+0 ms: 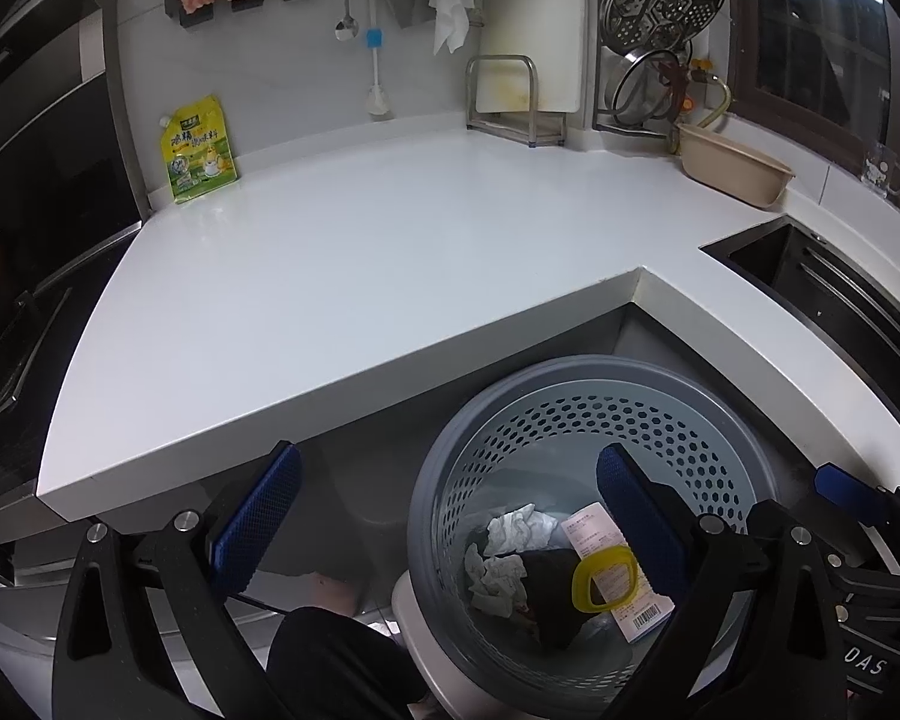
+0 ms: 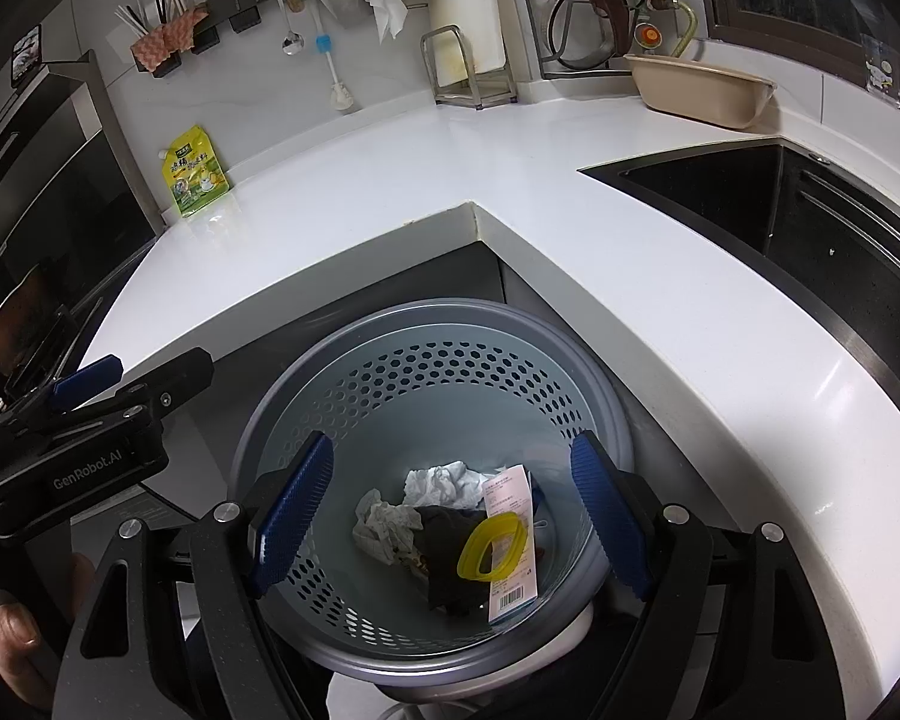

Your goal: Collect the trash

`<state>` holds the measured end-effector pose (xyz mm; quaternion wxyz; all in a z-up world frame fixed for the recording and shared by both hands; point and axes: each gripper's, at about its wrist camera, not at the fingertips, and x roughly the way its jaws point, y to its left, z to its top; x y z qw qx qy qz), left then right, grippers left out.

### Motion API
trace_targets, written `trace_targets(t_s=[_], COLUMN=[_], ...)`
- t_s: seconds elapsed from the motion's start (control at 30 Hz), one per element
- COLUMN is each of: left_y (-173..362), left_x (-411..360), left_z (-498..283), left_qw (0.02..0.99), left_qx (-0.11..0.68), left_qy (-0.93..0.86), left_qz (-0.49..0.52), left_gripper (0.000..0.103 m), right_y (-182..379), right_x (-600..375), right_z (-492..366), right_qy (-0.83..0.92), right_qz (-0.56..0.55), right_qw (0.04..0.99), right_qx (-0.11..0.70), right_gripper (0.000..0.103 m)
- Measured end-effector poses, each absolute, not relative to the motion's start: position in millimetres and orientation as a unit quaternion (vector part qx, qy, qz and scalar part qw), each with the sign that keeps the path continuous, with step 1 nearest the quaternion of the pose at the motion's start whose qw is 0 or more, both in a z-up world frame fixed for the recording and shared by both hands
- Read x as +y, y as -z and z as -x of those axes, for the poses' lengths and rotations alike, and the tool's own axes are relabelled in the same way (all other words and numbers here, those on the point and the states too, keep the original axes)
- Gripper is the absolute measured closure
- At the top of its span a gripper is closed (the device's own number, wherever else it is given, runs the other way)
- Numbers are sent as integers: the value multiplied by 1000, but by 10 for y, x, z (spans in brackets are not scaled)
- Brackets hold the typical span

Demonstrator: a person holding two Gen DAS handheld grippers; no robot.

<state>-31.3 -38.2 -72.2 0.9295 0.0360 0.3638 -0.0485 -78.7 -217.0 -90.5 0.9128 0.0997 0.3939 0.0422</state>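
Note:
A grey perforated waste basket (image 1: 570, 378) (image 2: 306, 384) stands on the floor in the counter's inner corner. Inside lie crumpled white tissues (image 1: 519, 525) (image 2: 438, 483), a dark wrapper (image 1: 549, 591) (image 2: 450, 564), a yellow plastic ring (image 1: 603, 582) (image 2: 489, 546) and a paper label with a barcode (image 1: 642, 618) (image 2: 513, 582). My left gripper (image 1: 450, 519) is open and empty, above the basket's left rim. My right gripper (image 2: 453, 507) is open and empty, directly over the basket. The left gripper also shows in the right wrist view (image 2: 99, 387).
The white L-shaped counter (image 1: 330, 276) (image 2: 660, 312) carries a yellow-green pouch (image 1: 200, 150) (image 2: 197, 177) at the back left, a beige basin (image 1: 732, 165) (image 2: 696, 87) and a cutting-board rack (image 1: 510, 99). A black sink (image 2: 780, 204) is on the right, a stove (image 1: 6, 336) on the left.

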Motion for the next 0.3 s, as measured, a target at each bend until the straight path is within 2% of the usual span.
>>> trace_targets(t_s=[0.3], left_y=[727], left_x=[-381], left_z=[302], left_qw=[928], left_qx=[368], left_qy=[49], left_qz=[-35], left_gripper=[6], right_y=[903], right_x=[-2169], right_z=[790], right_qy=[-42], right_qz=[-100], right_qw=[913], right_qx=[393], right_gripper=[25])
